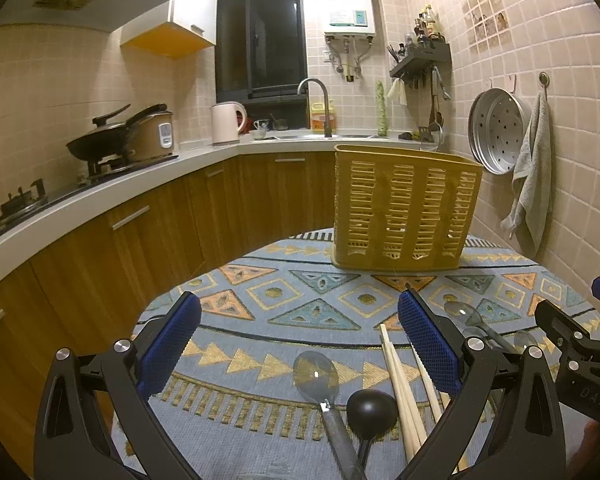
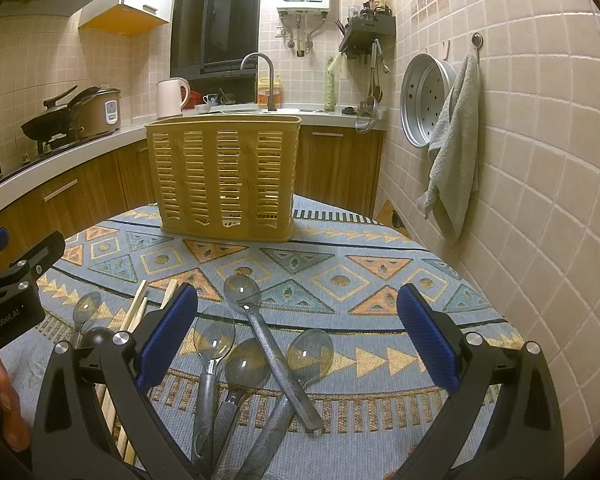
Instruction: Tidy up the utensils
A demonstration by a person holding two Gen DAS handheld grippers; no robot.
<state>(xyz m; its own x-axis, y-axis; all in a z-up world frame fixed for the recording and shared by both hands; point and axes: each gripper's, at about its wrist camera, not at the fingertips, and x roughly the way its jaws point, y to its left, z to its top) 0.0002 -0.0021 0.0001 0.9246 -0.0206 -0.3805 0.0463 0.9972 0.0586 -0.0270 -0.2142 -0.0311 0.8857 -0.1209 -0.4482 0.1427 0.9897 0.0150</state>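
A yellow slotted utensil basket (image 1: 404, 208) (image 2: 224, 176) stands upright at the far side of the patterned tablecloth (image 1: 284, 304) (image 2: 360, 280). In the left wrist view my left gripper (image 1: 300, 344) is open above a clear grey spoon (image 1: 316, 376), a black ladle (image 1: 370, 406) and wooden chopsticks (image 1: 400, 384). In the right wrist view my right gripper (image 2: 298, 334) is open over several clear grey spoons (image 2: 256, 320) lying crossed on the cloth. Chopsticks (image 2: 138, 308) and the black ladle (image 2: 96, 336) lie to its left. Neither gripper holds anything.
A kitchen counter (image 1: 112, 196) with a wok, rice cooker, kettle (image 1: 225, 123) and sink tap runs along the left and back. On the tiled right wall hang a metal steamer tray (image 2: 424, 100) and a grey towel (image 2: 454, 148). A person's hand (image 2: 4, 400) shows at lower left.
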